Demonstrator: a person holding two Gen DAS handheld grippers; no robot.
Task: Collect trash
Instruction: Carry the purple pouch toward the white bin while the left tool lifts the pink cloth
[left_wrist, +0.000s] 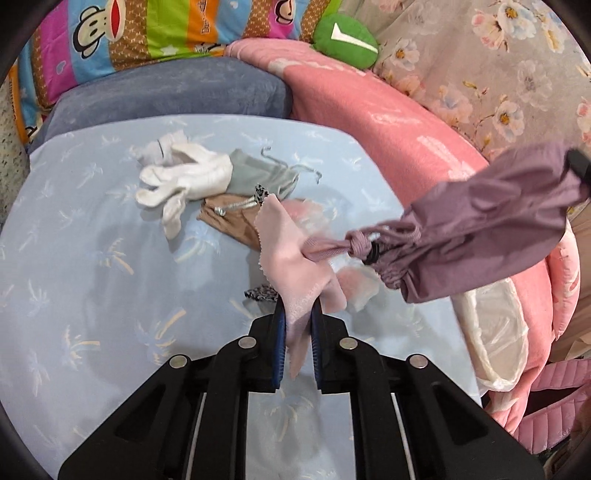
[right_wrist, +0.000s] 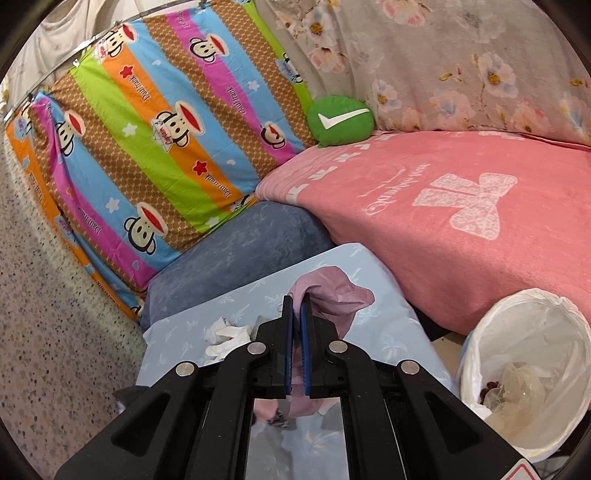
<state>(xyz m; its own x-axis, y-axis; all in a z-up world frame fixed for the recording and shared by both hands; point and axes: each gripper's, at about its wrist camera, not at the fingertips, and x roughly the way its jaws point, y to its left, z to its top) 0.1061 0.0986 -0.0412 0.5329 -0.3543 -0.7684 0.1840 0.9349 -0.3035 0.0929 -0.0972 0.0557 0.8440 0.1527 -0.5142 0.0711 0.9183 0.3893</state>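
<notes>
Pale-blue bedsheet (left_wrist: 92, 266) is filling the foreground. Left gripper (left_wrist: 298, 325) is clamping the pink cloth (left_wrist: 295, 254); right gripper (right_wrist: 297, 314) is pinching the mauve drawstring bag (right_wrist: 332, 295). Next, probably carrying both toward the lined bin (right_wrist: 476, 347), lower right.

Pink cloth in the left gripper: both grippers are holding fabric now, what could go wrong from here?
1. The pink cloth is tangled with the purple bag's drawstring, so pulling apart may yank it from the left gripper.
2. The white gloves and pouches nearby may get dragged off.
3. The bin sits off the bed's edge, so a drop could miss.
</notes>
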